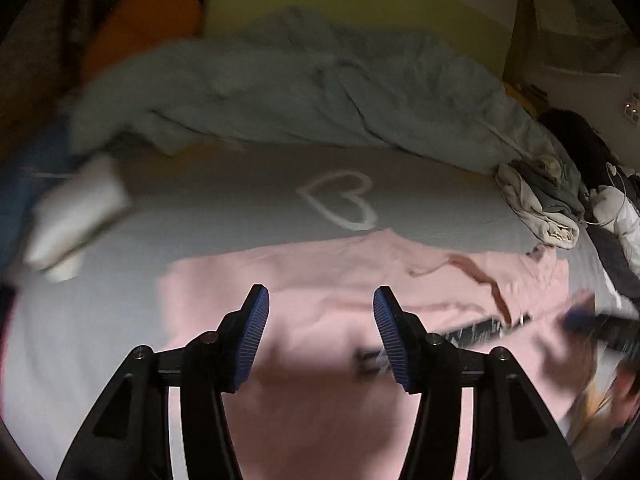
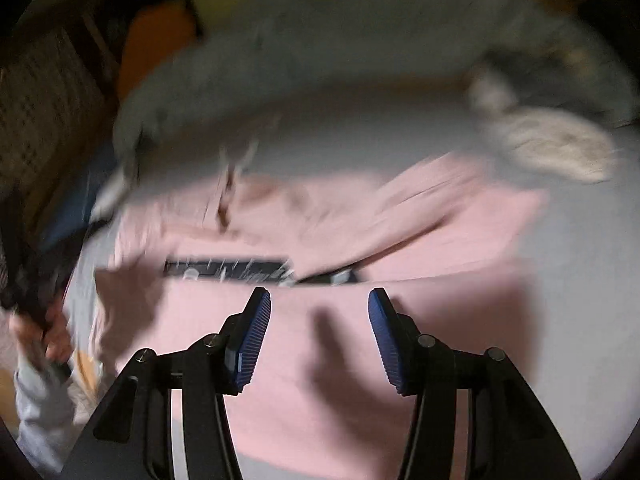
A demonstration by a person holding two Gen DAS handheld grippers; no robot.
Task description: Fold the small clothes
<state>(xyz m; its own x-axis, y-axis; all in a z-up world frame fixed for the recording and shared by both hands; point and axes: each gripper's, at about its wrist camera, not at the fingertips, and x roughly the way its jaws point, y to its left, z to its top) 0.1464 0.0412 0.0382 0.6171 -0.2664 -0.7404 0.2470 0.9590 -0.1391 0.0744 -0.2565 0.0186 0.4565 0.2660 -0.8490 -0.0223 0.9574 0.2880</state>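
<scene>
A pink garment (image 1: 320,264) lies spread flat on a grey bed sheet (image 1: 224,200), folded over so that a black printed strip (image 1: 480,326) shows along the fold. My left gripper (image 1: 321,294) hovers over the garment's near part, open, with nothing between its blue pads. In the right wrist view the same pink garment (image 2: 440,300) and strip (image 2: 228,268) appear, blurred. My right gripper (image 2: 319,294) is also open above the cloth and casts a shadow on it. A hand (image 2: 44,332) holding the other gripper shows at the left edge.
A crumpled grey-blue duvet (image 1: 300,92) lies across the back of the bed. A white folded item (image 1: 76,216) sits at the left and a heap of beige and grey clothes (image 1: 536,208) at the right. The sheet bears a white heart outline (image 1: 340,200). An orange cushion (image 1: 148,20) lies far left.
</scene>
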